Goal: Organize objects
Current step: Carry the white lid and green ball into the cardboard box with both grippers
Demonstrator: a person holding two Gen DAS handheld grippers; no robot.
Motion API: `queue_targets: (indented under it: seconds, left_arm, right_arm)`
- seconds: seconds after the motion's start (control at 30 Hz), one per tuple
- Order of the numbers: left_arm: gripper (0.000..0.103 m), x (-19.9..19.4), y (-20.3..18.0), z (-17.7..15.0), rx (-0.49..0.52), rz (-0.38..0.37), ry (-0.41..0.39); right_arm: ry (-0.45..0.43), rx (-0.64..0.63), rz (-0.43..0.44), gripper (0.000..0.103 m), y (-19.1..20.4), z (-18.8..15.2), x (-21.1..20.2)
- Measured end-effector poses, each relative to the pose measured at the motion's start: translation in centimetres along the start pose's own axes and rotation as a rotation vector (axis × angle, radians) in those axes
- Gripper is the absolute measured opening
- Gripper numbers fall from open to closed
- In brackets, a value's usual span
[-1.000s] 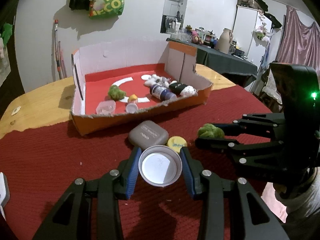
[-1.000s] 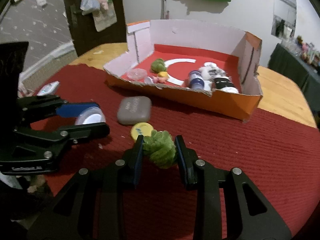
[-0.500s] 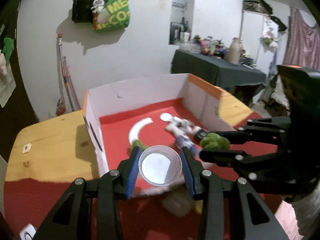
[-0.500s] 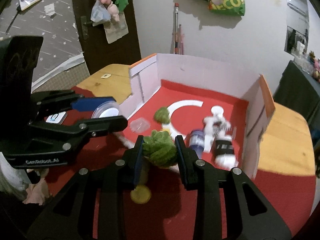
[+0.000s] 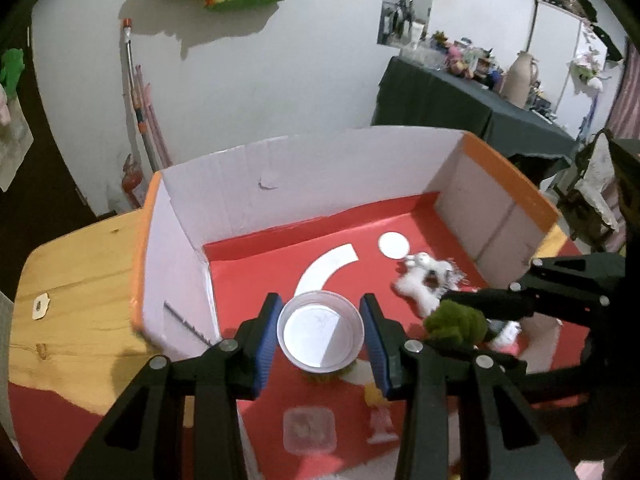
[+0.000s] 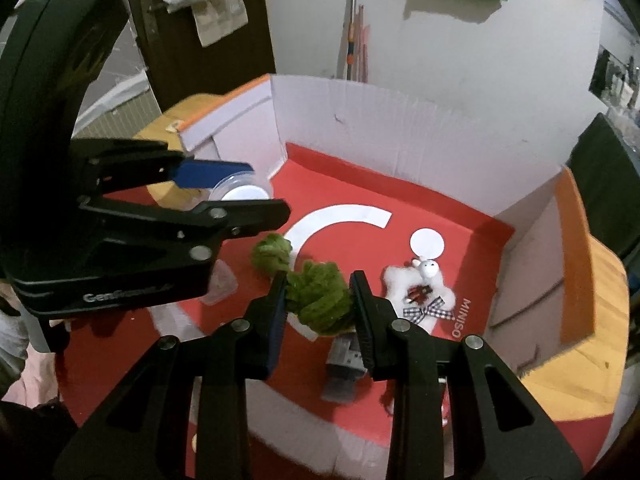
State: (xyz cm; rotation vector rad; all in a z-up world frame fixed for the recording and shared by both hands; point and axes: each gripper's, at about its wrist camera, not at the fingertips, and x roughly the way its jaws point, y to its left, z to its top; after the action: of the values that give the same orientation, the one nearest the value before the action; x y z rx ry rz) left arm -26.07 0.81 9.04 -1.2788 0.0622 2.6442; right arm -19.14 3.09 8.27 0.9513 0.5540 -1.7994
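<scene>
On a wooden table (image 5: pixel 80 280) stood a cardboard box (image 5: pixel 320 176). The left gripper (image 5: pixel 321 332) clamped a clear plastic cup (image 5: pixel 321 330); the right gripper (image 6: pixel 320 300) pinched a green yarn pom-pom (image 6: pixel 320 300), both above the red box floor. This looked like the drop-off step; next, lower and release.

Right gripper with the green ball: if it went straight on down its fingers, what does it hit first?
Probably the box's red floor, near the white plush toy. The right gripper points down into the box; depth is unclear.
</scene>
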Motion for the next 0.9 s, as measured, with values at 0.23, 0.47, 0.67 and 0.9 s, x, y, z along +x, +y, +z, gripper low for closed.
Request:
queue_targets:
  seconds: [0.23, 0.47, 0.67, 0.9]
  left_arm:
    - [0.042, 3.2, 0.5, 0.8, -0.031, 0.044, 0.050]
    - [0.042, 5.2, 0.9, 1.0, -0.055, 0.058, 0.079]
    - [0.042, 6.2, 1.3, 1.0, -0.080, 0.048, 0.103]
    - [0.042, 7.2, 2.1, 0.6, -0.122, 0.017, 0.154]
  right_arm:
    - [0.073, -0.005, 0.014, 0.029, -0.7, 0.5, 2.6]
    - [0.123, 0.009, 0.048, 0.029, -1.5, 1.0, 4.3]
    - [0.160, 0.019, 0.064, 0.029, -2.0, 1.1, 5.2]
    - [0.212, -0.001, 0.045, 0.029, -1.9, 1.3, 5.7]
